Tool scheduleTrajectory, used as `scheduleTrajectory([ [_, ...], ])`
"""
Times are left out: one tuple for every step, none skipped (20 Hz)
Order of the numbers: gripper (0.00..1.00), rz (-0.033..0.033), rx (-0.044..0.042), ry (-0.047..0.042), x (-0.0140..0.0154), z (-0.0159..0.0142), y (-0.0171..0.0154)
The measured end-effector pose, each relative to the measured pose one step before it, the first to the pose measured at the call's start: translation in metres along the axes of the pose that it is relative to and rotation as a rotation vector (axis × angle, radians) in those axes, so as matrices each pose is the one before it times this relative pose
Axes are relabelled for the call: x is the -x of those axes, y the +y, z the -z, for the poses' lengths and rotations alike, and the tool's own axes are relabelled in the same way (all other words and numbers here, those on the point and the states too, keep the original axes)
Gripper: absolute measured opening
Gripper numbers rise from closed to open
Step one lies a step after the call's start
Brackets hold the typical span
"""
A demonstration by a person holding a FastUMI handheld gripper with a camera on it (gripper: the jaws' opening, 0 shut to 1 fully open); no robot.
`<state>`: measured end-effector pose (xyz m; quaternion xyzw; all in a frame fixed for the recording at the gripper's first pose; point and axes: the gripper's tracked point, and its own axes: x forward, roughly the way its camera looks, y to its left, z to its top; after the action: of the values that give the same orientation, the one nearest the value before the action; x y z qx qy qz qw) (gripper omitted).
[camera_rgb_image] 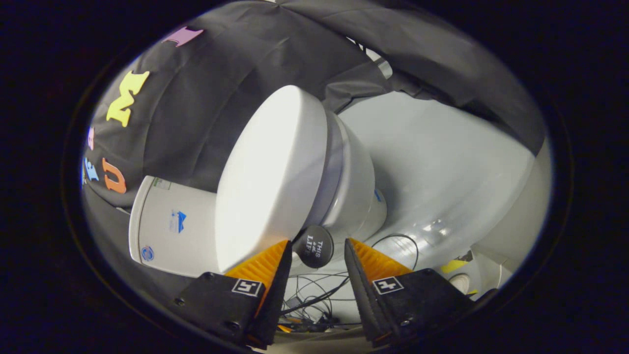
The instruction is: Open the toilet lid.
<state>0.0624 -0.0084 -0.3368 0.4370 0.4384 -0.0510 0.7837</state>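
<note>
A white toilet stands rolled in my view, its cistern (169, 223) beside the left finger and its bowl (356, 191) beyond the fingers. The white lid (268, 177) lies shut on the seat, with only a thin seam along its rim. A round black knob (313, 246) juts from the lid's edge. My gripper (316, 258) is open, its orange-and-black fingers (265, 270) either side of that knob with a gap on each side. The knob sits just ahead of the fingertips, touching neither.
Black cloth hangs behind the toilet. A pale grey floor (442, 167) spreads past the bowl. Thin black cables (314, 295) lie tangled on the floor under the fingers. A pale wall or panel (516, 221) with a yellow scrap (453, 266) stands near the right finger.
</note>
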Motion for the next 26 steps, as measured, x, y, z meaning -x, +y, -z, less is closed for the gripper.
scheduleTrajectory([
  [0.62, -0.02045, -0.02426, 0.00635, 0.00047, 0.0024, -0.00002],
  [0.6, -0.01896, -0.02015, 0.02203, -0.00169, 0.00359, 0.00145],
  [0.53, -0.01566, -0.01978, 0.00005, -0.00255, -0.00037, -0.00067],
  [0.51, -0.01942, -0.0192, -0.0045, -0.00134, -0.00315, 0.00153],
  [0.44, -0.00709, -0.02638, -0.00994, 0.00085, -0.00255, 0.00105],
  [0.38, -0.00623, -0.01887, -0.00022, -0.0005, 0.00118, -0.00003],
  [0.34, -0.00945, -0.00785, 0.00087, 0.00119, -0.00022, -0.00031],
  [0.32, -0.01183, -0.01368, -0.00238, 0.00049, -0.00192, 0.00088],
  [0.3, -0.01346, -0.02237, -0.00251, 0.00128, -0.00193, 0.0011],
  [0.28, -0.00759, -0.02329, -0.00346, 0.00117, -0.00053, 0.00025],
  [0.24, 0.00992, -0.0133, -0.0091, 0.00039, -0.00222, -0.00259],
  [0.22, 0.00212, -0.00857, -0.00816, 0.00033, -0.00154, -0.00032],
  [0.2, 0.00065, -0.00896, -0.00632, 0.00089, 0.00005, 0.00139],
  [0.19, -0.00226, -0.01095, -0.00675, 0.00154, -0.00178, 0.00025],
  [0.17, -0.00663, -0.02063, -0.00276, 0.00066, -0.00024, 0.00168],
  [0.16, -0.00653, -0.02735, -0.00537, 0.00034, 0.00104, 0.00123],
  [0.14, -0.00651, -0.02999, -0.00324, -0.00074, -0.00097, 0.00163],
  [0.13, -0.00144, -0.0136, -0.003, 0.00031, -0.00086, 0.00117],
  [0.12, 0.00676, 0.00415, -0.00447, -0.00258, 0.00261, -0.00083],
  [0.1, 0.01082, 0.01127, -0.00348, 0.00198, -0.00188, -0.00067],
  [0.09, 0.00843, 0.01179, -0.00097, 0.00061, -0.00033, -0.00029],
  [0.09, -0.00123, 0.00101, -0.00226, 0.00194, -0.00149, 0.00129],
  [0.09, -0.00744, -0.00314, -0.00481, 0.00297, -0.00081, 0.00528],
  [0.09, -0.00445, -0.00366, -0.00359, 0.00306, 0.0003, 0.0076],
  [0.09, -0.00064, 0.00564, -0.00289, 0.0013, 0.0025, 0.00887],
  [0.09, 0.0029, 0.01374, -0.00254, 0.00083, 0.0005, 0.00406],
])
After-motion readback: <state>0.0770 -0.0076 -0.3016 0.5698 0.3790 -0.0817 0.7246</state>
